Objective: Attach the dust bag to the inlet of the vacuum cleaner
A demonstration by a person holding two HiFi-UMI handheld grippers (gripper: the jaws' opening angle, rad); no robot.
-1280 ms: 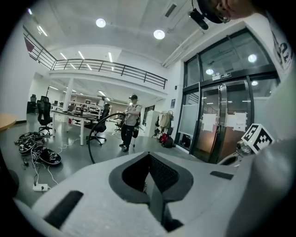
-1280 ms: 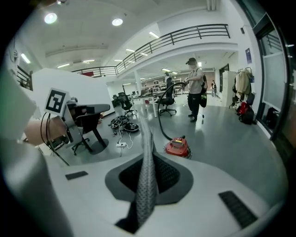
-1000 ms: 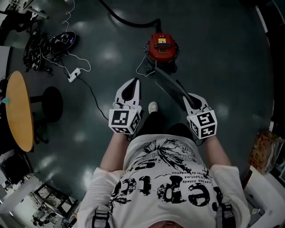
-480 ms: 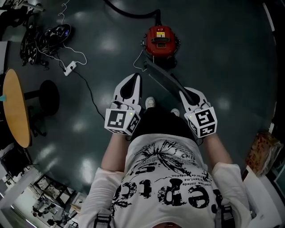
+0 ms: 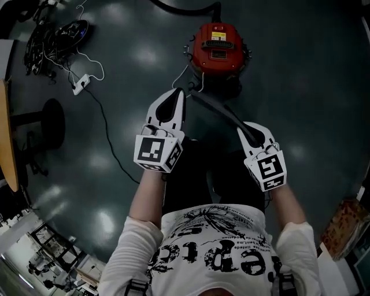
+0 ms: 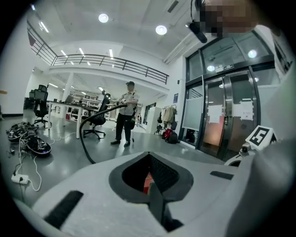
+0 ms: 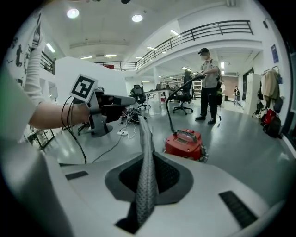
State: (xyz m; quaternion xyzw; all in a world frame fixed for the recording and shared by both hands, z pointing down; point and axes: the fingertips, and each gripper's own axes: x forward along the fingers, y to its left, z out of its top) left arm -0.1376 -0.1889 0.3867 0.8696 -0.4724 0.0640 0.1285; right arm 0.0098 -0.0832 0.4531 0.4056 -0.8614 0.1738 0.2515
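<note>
The red vacuum cleaner stands on the dark floor straight ahead; it also shows past the jaws in the right gripper view. The dust bag, a long dark grey fabric strip, is stretched between both grippers just in front of the vacuum. My left gripper is shut on its far end, close to the vacuum's near side. My right gripper is shut on the near end, where the textured bag runs up out of its jaws. In the left gripper view a dark strip of bag lies between the jaws.
A black hose leads from the vacuum's back. A power strip with white cable and a heap of cables lie at the far left, by a stool base. A person stands holding the hose. Glass doors are at the right.
The view and both grippers have moved forward toward the vacuum, which now looks larger and closer. The bag stays stretched between the shut grippers.
</note>
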